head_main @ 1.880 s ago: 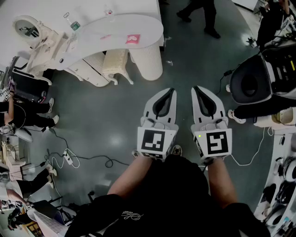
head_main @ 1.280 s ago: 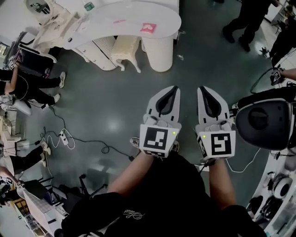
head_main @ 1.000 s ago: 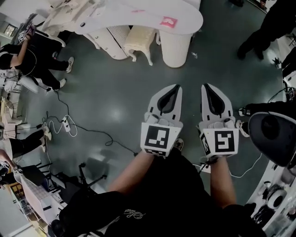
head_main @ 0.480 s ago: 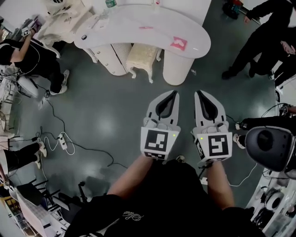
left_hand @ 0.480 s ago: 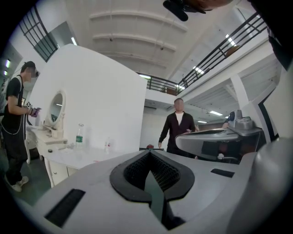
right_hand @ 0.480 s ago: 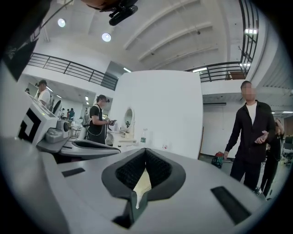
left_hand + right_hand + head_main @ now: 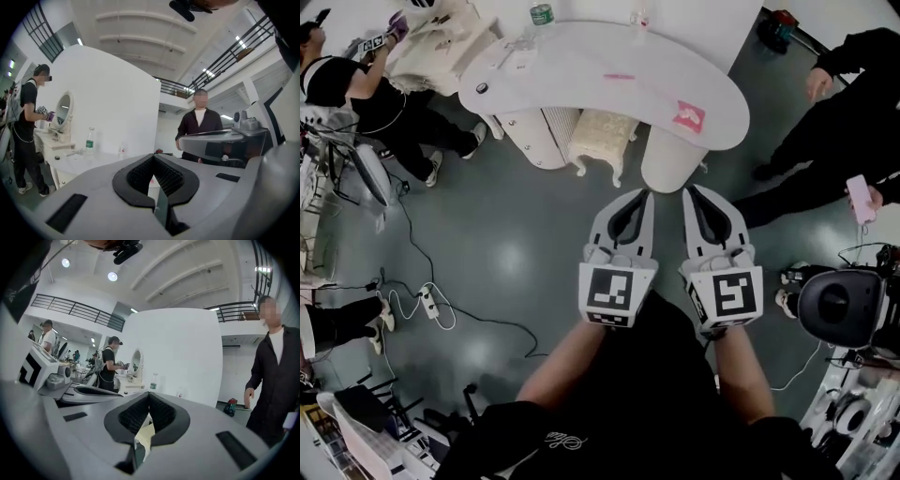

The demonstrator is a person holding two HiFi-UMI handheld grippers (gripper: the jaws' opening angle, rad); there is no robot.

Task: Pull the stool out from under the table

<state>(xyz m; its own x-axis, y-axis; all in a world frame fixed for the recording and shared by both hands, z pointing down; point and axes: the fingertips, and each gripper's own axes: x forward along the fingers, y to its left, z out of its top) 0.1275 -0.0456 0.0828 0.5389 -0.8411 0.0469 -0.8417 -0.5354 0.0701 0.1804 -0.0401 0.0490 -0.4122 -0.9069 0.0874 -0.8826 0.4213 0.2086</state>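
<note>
The left tool point(image 7: 637, 193) and the right tool point(image 7: 693, 191) hang side by side in the air above the grey floor point(image 7: 516, 234), each in one of the person's hands and both pointing toward 12 o'clock. Each tool's jaws are fully closed, with the tips meeting. In each tool's own view the dark ribbed pads touch at the front and the hollow behind them has nothing in it. Neither tool grips or touches anything. The cream stool point(image 7: 602, 137) stands at 12 o'clock from the tools, near them but apart. It is tucked partly under the near edge of the white curved desk point(image 7: 581, 77), between the desk's two white pedestals point(image 7: 671, 171). A bottle point(image 7: 542, 14) stands on the desk's far side, at about 11 o'clock.
</note>
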